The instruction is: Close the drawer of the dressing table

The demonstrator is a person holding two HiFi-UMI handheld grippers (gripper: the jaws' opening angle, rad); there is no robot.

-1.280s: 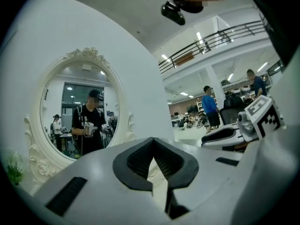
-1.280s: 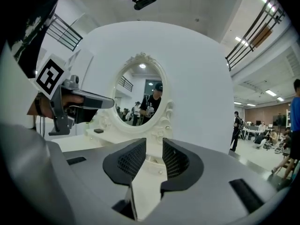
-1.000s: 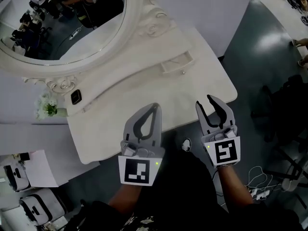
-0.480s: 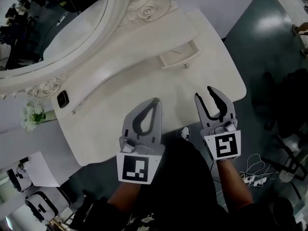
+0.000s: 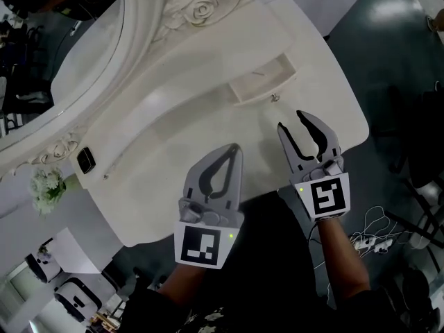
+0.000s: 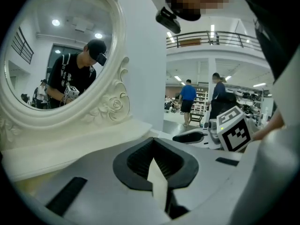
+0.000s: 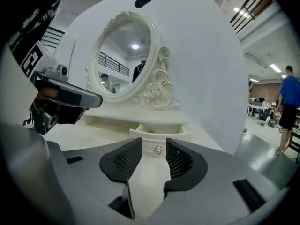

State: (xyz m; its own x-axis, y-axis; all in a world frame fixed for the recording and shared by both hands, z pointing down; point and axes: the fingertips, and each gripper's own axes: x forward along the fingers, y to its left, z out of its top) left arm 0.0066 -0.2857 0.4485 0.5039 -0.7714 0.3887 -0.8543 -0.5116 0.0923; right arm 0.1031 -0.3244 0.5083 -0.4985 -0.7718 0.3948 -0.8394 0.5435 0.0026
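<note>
The right hand-held gripper point(image 5: 289, 120), jaws just opened wider and empty, has been brought nearer the knob point(image 5: 275, 98) of the open drawer point(image 5: 258, 83). The left hand-held gripper point(image 5: 234, 149) is closed and empty. Contact is judged imminent.

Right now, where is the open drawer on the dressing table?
In the head view the drawer sticks out of the raised tier under the mirror, on the dressing table's right side, knob facing the person.

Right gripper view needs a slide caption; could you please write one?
Right tool, empty jaws just opened, aims at the knob of the open drawer beneath the mirror.
</note>
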